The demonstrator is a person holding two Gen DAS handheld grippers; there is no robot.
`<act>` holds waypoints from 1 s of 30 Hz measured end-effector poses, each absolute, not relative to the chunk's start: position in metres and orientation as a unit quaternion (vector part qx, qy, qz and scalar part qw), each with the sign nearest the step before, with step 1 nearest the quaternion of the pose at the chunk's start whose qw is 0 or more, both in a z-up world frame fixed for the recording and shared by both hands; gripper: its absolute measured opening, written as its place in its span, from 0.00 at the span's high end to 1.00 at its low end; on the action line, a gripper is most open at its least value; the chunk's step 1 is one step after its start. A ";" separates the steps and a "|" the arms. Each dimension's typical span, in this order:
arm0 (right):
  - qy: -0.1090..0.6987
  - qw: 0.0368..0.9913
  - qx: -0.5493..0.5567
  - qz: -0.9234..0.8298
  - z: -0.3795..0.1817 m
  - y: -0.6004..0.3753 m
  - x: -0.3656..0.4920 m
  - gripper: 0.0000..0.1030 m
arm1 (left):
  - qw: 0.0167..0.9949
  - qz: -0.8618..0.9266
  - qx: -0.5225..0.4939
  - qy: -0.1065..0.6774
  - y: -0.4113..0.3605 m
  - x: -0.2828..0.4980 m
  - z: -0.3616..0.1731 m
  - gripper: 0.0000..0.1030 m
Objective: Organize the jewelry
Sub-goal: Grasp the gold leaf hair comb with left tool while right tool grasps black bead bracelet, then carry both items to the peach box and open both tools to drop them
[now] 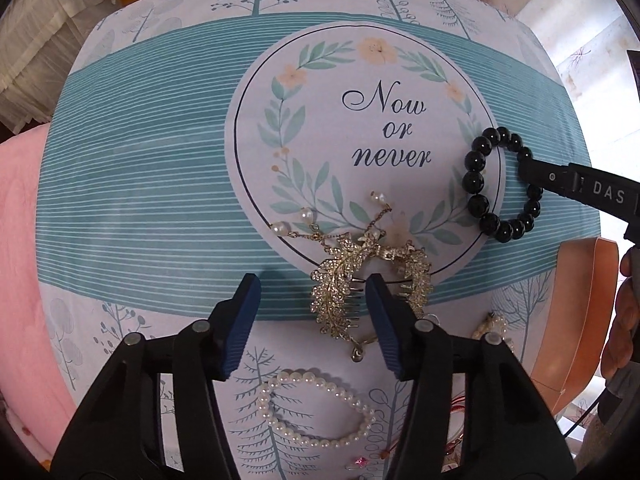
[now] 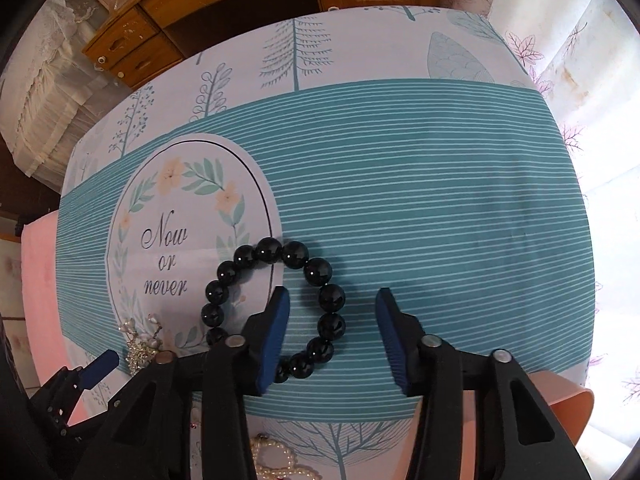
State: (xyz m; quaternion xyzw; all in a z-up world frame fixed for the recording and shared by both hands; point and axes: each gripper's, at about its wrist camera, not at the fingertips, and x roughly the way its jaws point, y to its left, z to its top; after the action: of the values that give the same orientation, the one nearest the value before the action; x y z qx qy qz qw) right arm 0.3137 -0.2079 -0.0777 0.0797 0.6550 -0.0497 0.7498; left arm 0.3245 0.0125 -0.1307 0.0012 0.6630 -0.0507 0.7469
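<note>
A black bead bracelet [image 1: 500, 184] lies flat on the printed tablecloth; it also shows in the right wrist view [image 2: 276, 304]. My right gripper [image 2: 332, 300] is open, its left finger inside the ring and its right finger outside, over the bracelet's right side. It shows in the left wrist view [image 1: 532, 172] at the bracelet. A gold rhinestone leaf hair comb [image 1: 344, 288] with pearl chains lies between the tips of my open left gripper [image 1: 314, 292]. A white pearl bracelet [image 1: 316, 412] lies below the left jaws.
The tablecloth [image 1: 160, 200] carries a round "Now or never" print. An orange-pink box [image 1: 576, 320] stands at the table's right edge, also in the right wrist view [image 2: 568, 408]. More pearl pieces [image 1: 492, 326] lie near it. A wooden dresser [image 2: 240, 4] stands behind.
</note>
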 end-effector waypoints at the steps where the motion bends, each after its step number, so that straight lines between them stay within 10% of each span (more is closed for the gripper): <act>1: 0.657 0.748 0.077 -0.051 -0.080 -0.207 0.315 0.61 | 0.746 -0.053 0.002 0.664 0.011 0.326 -0.131 0.51; 10: 0.651 0.757 -0.012 -0.063 -0.084 -0.187 0.316 0.85 | 0.741 -0.054 0.024 0.668 -0.009 0.333 -0.140 0.67; 30: 0.576 0.816 0.041 -0.007 0.012 -0.201 0.246 0.86 | 0.781 -0.087 0.050 0.616 -0.018 0.278 -0.050 0.77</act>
State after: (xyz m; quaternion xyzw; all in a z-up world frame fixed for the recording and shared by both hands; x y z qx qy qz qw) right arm 0.2456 -0.2014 0.0124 0.0410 0.5765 -0.0066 0.8160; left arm 0.2782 -0.0181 -0.0500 0.0498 0.6160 -0.0869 0.7813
